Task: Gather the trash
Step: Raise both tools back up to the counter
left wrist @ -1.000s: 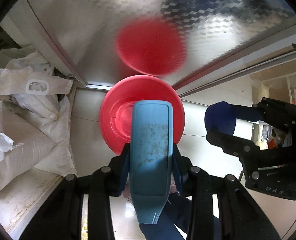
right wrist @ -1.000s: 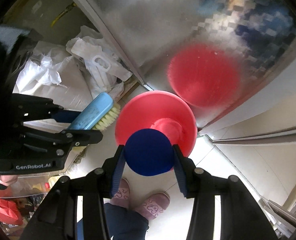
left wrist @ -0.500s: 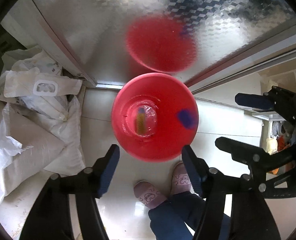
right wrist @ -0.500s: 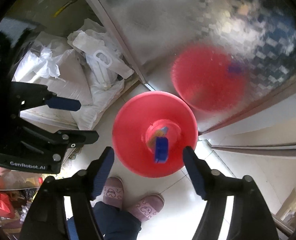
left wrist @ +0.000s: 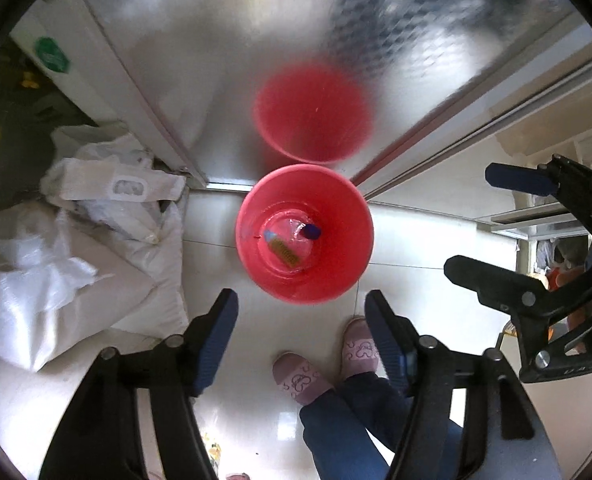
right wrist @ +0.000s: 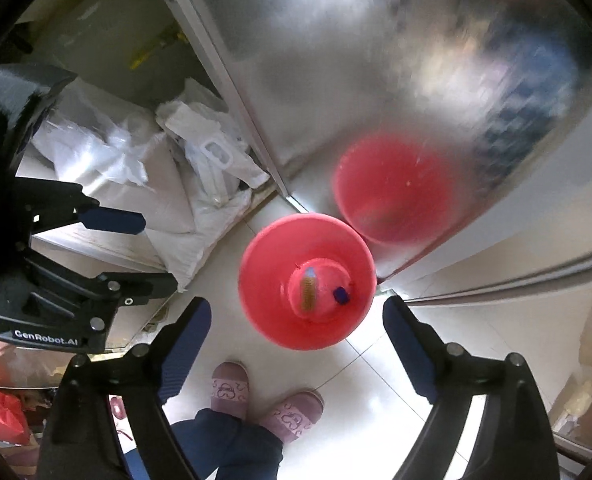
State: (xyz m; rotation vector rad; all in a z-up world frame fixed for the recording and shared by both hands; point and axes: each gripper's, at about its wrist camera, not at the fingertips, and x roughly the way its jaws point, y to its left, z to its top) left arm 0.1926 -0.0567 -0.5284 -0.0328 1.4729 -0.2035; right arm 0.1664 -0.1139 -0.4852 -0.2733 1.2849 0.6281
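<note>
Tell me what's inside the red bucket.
At the bottom of the red bucket lie a blue brush, bristles up, and a small dark-blue item. Anything beneath them is hidden.

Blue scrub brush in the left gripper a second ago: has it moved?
Yes. It left the left gripper, whose fingers are opening with nothing between them, and now lies bristles-up at the bottom of the red bin, beside a blue cap.

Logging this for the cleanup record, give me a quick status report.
Left gripper and right gripper empty, fingers opening. Brush and blue cap lie inside red bin. Nothing in the way.
</note>
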